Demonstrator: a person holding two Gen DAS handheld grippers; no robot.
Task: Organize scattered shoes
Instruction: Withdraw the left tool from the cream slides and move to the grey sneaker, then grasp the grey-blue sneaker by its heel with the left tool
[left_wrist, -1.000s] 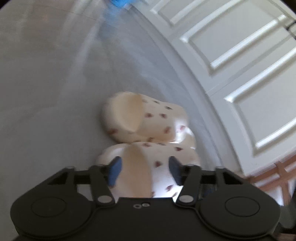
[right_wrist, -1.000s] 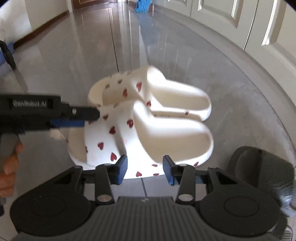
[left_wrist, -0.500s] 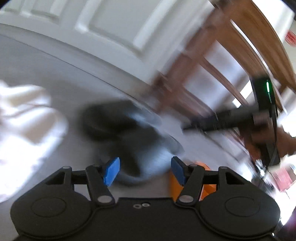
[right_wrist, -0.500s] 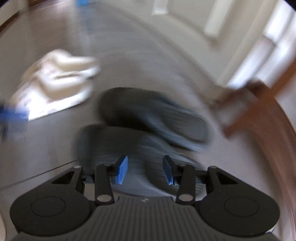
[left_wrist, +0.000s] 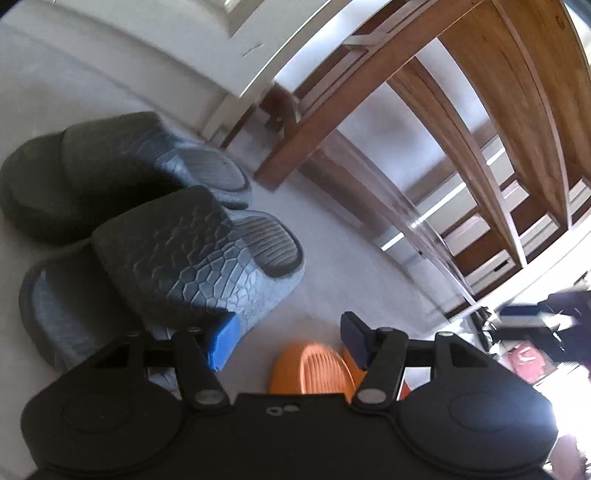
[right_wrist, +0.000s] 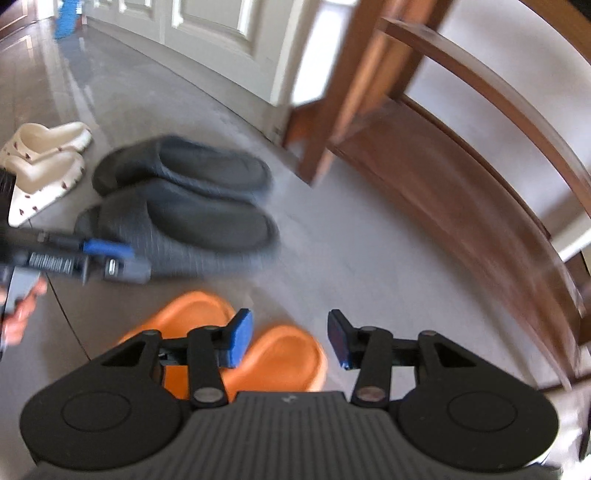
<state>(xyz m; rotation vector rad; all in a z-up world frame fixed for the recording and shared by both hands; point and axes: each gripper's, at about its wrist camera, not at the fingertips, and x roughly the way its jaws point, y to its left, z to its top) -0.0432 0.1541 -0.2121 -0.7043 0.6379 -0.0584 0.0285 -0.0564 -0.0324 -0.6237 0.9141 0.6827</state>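
Note:
A pair of dark grey slides (left_wrist: 177, 266) lies side by side on the grey floor, left of my left gripper (left_wrist: 286, 336). That gripper is open and empty, with an orange slide (left_wrist: 310, 369) on the floor just below it. In the right wrist view the orange pair (right_wrist: 284, 358) lies under my right gripper (right_wrist: 290, 341). Its jaws are opening and its pads touch nothing. Further left are the grey pair (right_wrist: 192, 229) and a white pair with red hearts (right_wrist: 40, 158). The left gripper (right_wrist: 107, 254) reaches in over the grey slides, held by a hand (right_wrist: 18, 314).
A wooden rack (right_wrist: 424, 177) with low shelves stands to the right on legs, close to the grey slides' heels; it also fills the upper right of the left wrist view (left_wrist: 332, 110). White panelled doors (right_wrist: 207, 33) run along the back. A blue object (right_wrist: 66, 18) lies far off.
Both grippers have swung right, away from the white heart slides, past the grey pair to the orange pair by the wooden rack. The right jaws stand slightly wider.

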